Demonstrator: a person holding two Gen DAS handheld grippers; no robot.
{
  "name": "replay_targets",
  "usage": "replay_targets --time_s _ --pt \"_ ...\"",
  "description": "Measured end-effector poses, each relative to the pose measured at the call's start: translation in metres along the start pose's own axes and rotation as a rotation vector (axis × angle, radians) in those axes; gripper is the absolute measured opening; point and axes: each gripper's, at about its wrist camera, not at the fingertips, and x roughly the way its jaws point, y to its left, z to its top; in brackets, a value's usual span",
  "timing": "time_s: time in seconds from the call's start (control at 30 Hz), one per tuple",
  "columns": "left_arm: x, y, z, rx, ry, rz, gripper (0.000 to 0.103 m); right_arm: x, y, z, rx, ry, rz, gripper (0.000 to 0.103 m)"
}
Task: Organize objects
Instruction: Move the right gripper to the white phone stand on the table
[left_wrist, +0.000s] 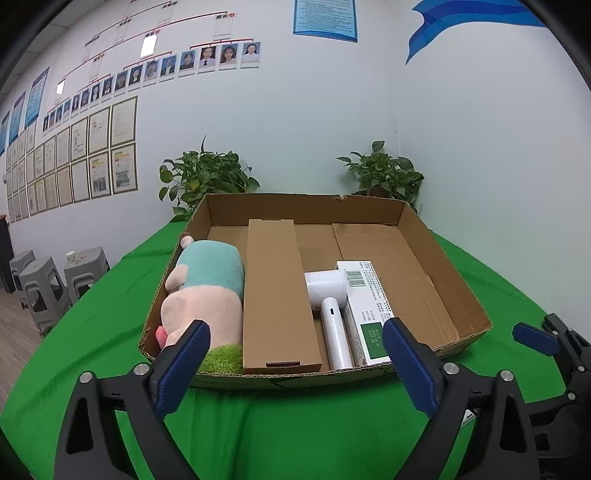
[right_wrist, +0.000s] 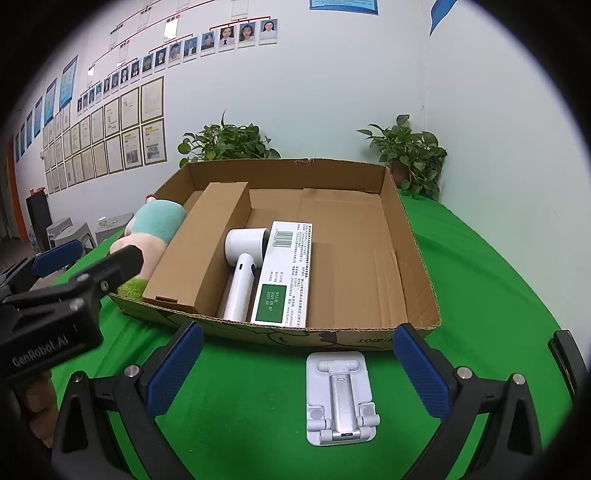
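A shallow cardboard box (left_wrist: 450, 288) (right_wrist: 413, 266) sits on the green table. In it lie a pink and teal plush toy (left_wrist: 203, 291) (right_wrist: 155, 229), a long brown carton (left_wrist: 277, 295) (right_wrist: 207, 247), a white hair dryer (left_wrist: 330, 306) (right_wrist: 242, 266) and a white and green carton (left_wrist: 365, 306) (right_wrist: 288, 273). A white folding phone stand (right_wrist: 340, 398) lies flat on the cloth in front of the box, between the open fingers of my right gripper (right_wrist: 299, 369). My left gripper (left_wrist: 295, 365) is open and empty at the box's near wall.
Two potted plants (left_wrist: 207, 177) (left_wrist: 384, 173) stand behind the box against the wall. Grey stools (left_wrist: 44, 284) stand off the table's left side. The right gripper shows at the right edge of the left wrist view (left_wrist: 554, 350).
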Motion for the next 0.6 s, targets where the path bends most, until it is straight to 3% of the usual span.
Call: replay_targets --time_s 0.03,0.13,0.2,0.27,0.33,0.4,0.43,0.6 --pt "0.001 0.000 0.000 -0.003 0.000 0.001 0.090 0.000 0.000 0.000 -0.001 0.000 0.002 0.102" --pt "0.003 -0.002 -0.002 0.010 0.003 0.005 0.071 0.001 0.000 -0.001 -0.002 0.002 0.004 0.102" --pt "0.008 -0.004 -0.004 0.028 0.019 0.011 0.052 0.001 -0.001 -0.001 0.000 0.003 0.008 0.102" --pt "0.011 -0.004 -0.005 0.020 0.034 0.002 0.051 0.001 -0.002 -0.001 0.002 0.001 0.006 0.102" --pt "0.011 -0.002 -0.006 0.013 0.024 0.012 0.054 0.003 -0.004 -0.002 0.009 0.003 0.006 0.102" --pt "0.009 -0.002 -0.007 0.012 0.008 0.024 0.084 0.003 -0.006 -0.002 0.009 0.006 0.006 0.102" --pt "0.009 -0.002 -0.006 0.013 0.002 0.024 0.089 0.003 -0.006 -0.002 0.009 0.002 0.004 0.102" --pt "0.012 -0.002 -0.005 0.016 0.009 0.021 0.096 0.005 -0.008 -0.001 0.011 -0.005 0.003 0.102"
